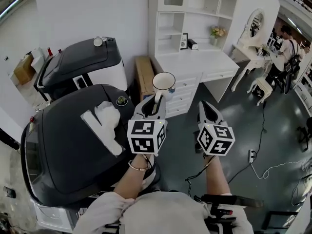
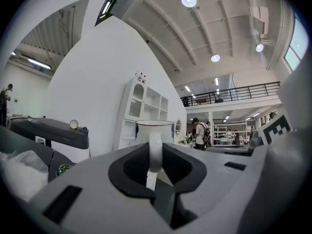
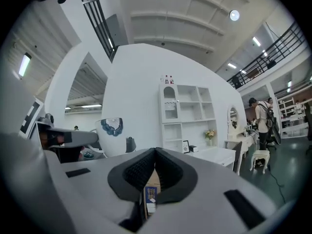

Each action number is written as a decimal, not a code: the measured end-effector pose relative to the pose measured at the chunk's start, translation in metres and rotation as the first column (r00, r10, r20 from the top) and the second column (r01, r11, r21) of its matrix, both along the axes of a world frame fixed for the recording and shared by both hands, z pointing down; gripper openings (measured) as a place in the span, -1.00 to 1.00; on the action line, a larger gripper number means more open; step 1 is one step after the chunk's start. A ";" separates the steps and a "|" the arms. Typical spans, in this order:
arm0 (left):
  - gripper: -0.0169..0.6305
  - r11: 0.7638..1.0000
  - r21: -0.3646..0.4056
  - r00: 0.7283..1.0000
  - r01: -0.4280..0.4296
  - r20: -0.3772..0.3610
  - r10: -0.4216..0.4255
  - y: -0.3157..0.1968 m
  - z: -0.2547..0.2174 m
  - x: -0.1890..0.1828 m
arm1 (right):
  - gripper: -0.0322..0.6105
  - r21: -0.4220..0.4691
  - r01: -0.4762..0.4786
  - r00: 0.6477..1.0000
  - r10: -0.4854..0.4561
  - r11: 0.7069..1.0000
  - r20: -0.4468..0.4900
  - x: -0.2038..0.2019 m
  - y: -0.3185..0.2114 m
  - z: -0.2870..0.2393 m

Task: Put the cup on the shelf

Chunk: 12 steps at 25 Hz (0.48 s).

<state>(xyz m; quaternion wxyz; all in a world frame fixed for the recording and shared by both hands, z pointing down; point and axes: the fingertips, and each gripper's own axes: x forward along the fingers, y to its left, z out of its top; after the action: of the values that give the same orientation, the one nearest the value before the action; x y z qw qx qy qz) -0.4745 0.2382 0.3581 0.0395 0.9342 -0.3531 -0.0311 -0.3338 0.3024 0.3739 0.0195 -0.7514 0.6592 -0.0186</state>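
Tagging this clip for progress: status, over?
Left gripper shut on cup handle, cup upright. Right gripper shut, empty. Cup not yet on shelf; nothing seen in the way.

**Where things stand**

The cup (image 1: 164,82) sits in the left gripper (image 1: 154,104), on the near side of the table (image 1: 204,65). The shelf (image 1: 195,13) stands on the table's far part. The right gripper (image 1: 204,107) is just right of the left.

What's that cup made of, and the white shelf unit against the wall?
The cup looks like enamelled metal or glazed ceramic: glossy white with a thin dark rim. The look alone can't settle which. The shelf unit is likely painted wood or board, going by its even satin white and crisp square edges.
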 end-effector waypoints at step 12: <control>-0.75 1.000 -0.010 1.000 -0.018 -0.001 0.018 -0.018 0.002 0.040 | -0.83 -0.008 -0.035 0.998 0.035 0.999 0.047 0.034 -0.021 0.017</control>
<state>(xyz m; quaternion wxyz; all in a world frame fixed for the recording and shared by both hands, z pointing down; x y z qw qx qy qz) -0.4341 0.2198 0.3604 0.0448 0.9372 -0.3448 -0.0292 -0.2998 0.2812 0.3907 0.0326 -0.7623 0.6452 -0.0385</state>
